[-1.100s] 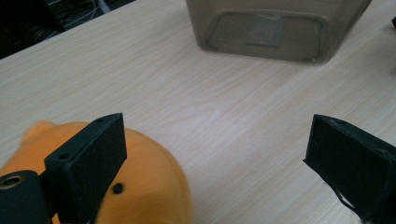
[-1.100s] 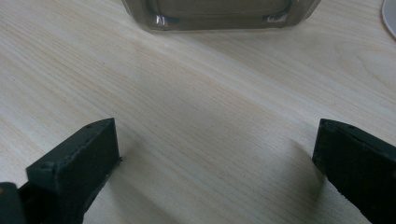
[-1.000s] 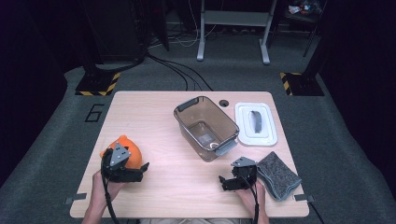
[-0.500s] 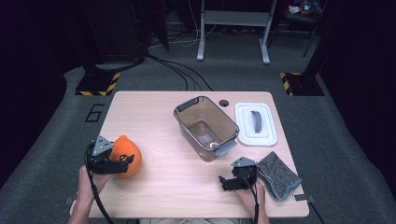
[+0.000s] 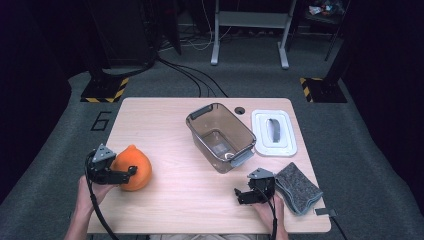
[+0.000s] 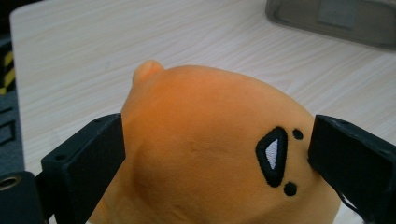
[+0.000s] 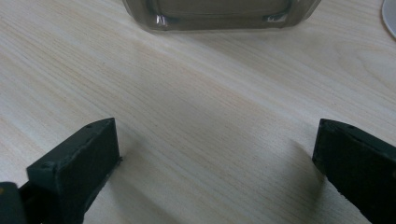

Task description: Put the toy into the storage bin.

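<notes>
Left gripper view, orange plush (image 6: 210, 154) between left tool (image 6: 215, 158) jaws

My black left gripper (image 5: 131, 171) jaws on an orange plush (image 6: 210, 154) with black-stitched markings, smoky grey clear bin (image 5: 220, 136), white lid (image 5: 273, 133), grey cloth (image 5: 298, 188), pale wood table (image 5: 165, 120).
</notes>
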{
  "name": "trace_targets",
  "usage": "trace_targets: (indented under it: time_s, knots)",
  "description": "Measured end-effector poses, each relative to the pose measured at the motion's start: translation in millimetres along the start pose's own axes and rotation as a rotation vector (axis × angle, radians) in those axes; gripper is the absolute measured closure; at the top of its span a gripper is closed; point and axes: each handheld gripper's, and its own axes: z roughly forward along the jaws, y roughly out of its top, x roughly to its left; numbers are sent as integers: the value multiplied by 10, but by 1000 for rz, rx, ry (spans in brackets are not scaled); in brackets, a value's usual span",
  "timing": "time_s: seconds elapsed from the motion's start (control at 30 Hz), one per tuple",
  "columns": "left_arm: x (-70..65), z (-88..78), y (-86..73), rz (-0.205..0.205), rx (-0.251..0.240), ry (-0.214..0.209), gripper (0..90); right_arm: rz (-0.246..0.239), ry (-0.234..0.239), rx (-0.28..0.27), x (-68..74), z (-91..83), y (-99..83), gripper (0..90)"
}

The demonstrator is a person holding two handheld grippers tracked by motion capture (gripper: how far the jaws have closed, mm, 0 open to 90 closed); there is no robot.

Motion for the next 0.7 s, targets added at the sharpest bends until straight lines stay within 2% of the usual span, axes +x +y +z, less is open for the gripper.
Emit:
trace_targets:
  time_s: [0.2,0.47,0.57,0.7]
  knots:
    - [1,88,-61,-7,23,-30,44,6,-1,1,5,-2,0,0]
    - [-79,203,-122,2,46,-19,98,7,0,0,7,-2,0,0]
    - [-106,251,-154,7,40,-7,161,8,0,0,7,-2,0,0]
    - [-134,281,-168,22,34,7,310,4,-2,1,4,-2,-1,0]
